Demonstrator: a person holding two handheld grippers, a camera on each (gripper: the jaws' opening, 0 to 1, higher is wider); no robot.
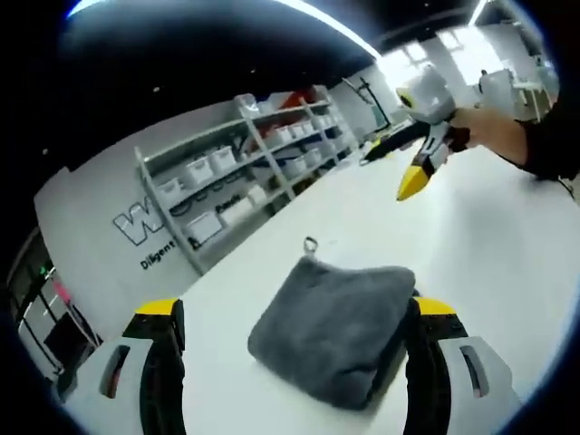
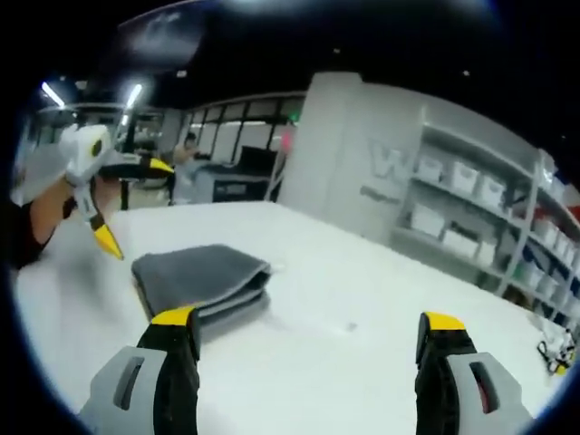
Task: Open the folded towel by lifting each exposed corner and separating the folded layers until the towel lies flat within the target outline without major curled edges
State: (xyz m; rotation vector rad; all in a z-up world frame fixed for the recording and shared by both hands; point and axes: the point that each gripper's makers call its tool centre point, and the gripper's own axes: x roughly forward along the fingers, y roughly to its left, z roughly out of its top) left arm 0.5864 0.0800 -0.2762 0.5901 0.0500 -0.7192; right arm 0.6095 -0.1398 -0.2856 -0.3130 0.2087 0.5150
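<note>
Between left claw (image 1: pixel 299 349) jaws (apart): folded towel (image 1: pixel 335 326).

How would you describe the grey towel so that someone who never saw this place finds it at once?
Start from the large white table that stands in front of the wall shelves holding white boxes. On it lies the towel, a dark grey, thick, folded square with stacked layers showing at one edge. A small loop sticks out from one corner, and it is the one soft dark thing on the white top.
</note>
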